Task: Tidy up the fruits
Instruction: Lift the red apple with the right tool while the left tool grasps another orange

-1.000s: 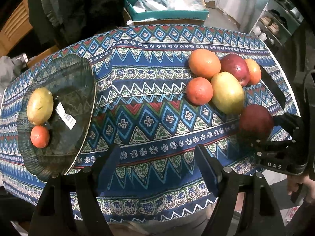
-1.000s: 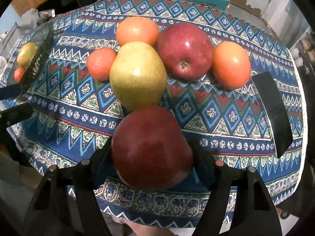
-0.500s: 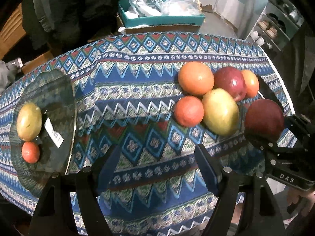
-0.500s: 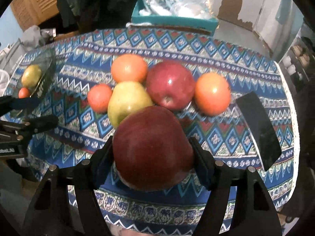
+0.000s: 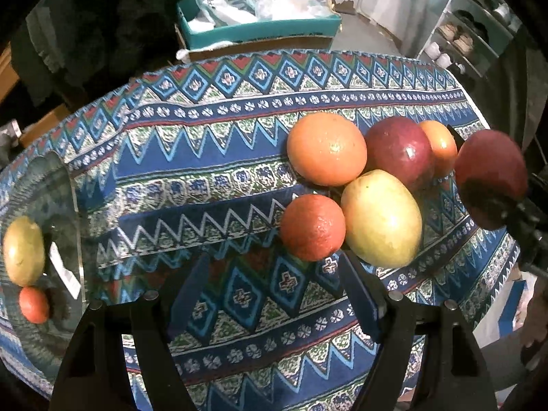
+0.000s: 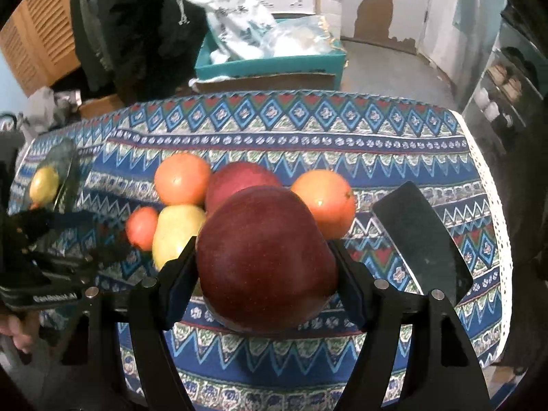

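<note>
1. My right tongs [image 6: 265,263] grip the dark red apple [image 6: 265,257], lifted clear of the bench [image 6: 394,137], just in front of the fruit pile [image 5: 359,185].
2. My left tongs [image 5: 270,294] stand open and empty, just before that pile.
3. I'd carry the apple level to the glass plate [image 5: 65,212], well left of the pile, and lower gently beside the pear [image 5: 23,250].

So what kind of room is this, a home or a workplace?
Most likely a home, perhaps a dining or living area: a table under a patterned tablecloth with fruit, a shoe rack by the wall, and a teal box of bags on the floor.
</note>
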### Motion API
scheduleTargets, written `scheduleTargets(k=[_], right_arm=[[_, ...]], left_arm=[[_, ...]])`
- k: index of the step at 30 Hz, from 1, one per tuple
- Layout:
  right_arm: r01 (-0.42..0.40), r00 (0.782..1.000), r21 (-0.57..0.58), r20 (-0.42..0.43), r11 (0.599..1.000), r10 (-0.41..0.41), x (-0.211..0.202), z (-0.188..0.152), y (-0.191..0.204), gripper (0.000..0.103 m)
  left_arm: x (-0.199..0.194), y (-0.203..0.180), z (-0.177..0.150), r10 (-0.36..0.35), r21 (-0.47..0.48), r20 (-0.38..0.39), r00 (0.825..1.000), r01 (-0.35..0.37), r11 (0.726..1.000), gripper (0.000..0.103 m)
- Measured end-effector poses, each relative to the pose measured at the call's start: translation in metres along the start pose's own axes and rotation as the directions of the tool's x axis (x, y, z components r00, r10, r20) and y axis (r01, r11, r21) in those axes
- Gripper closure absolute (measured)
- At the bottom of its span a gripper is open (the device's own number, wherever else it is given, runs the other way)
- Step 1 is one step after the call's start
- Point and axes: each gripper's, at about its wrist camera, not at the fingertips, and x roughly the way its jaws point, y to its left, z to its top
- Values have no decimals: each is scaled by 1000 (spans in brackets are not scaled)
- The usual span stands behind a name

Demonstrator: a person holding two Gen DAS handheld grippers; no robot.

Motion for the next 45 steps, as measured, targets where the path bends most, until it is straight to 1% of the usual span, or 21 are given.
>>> scheduleTargets(k=[4,8,13,17,18,19,20,21,22,23,25,30,34,41,45], right_arm=[[-15,1000,26,2,1000,15,2,4,-8,30],[-22,1000,28,5,999,22,2,6,-11,30],[-27,1000,36,8,999,27,3,10,-15,30],[-31,999,38,11,999,31,3,12,-16,30],[-31,999,34,11,999,30,3,12,-15,30],[-28,1000,27,12,999,28,3,13,-15,30],[-26,1000,22,12,999,25,3,13,-13,30],[-24,1000,19,12,1000,24,4,13,-12,30],[-26,1000,15,12,1000,25,3,13,-11,30],[-27,1000,14,14,1000,27,3,13,-11,30],[-29,999,9,19,1000,29,2,14,-9,30],[-18,999,-7,42,1000,19,-5,17,-4,30],[-6,998,-12,64,1000,7,-11,21,-1,30],[20,995,-37,104,999,-16,-24,28,9,30],[31,991,-53,133,998,-24,-35,30,17,30]], left_arm=[[6,-2,2,-7,10,-11,1000,8,1000,24],[12,-7,6,-14,29,-13,1000,14,999,24],[25,-11,9,-10,62,-40,999,13,998,24],[27,-9,11,-27,57,-32,999,28,998,25],[27,-9,11,-30,59,-29,999,32,998,27],[27,-9,10,-41,64,-24,999,43,997,32],[26,-10,10,-55,68,-21,998,56,996,39],[26,-11,9,-68,71,-20,998,69,995,44],[24,-13,8,-89,80,-21,996,91,993,56],[23,-15,8,-101,92,-22,995,103,990,60],[22,-21,7,-76,119,-16,997,77,990,60],[18,-22,4,-71,106,-14,997,72,992,60],[7,-18,2,-40,100,17,999,38,994,60],[-20,-12,1,-21,75,82,996,15,997,60],[-40,-9,1,-23,55,126,992,16,998,60]])
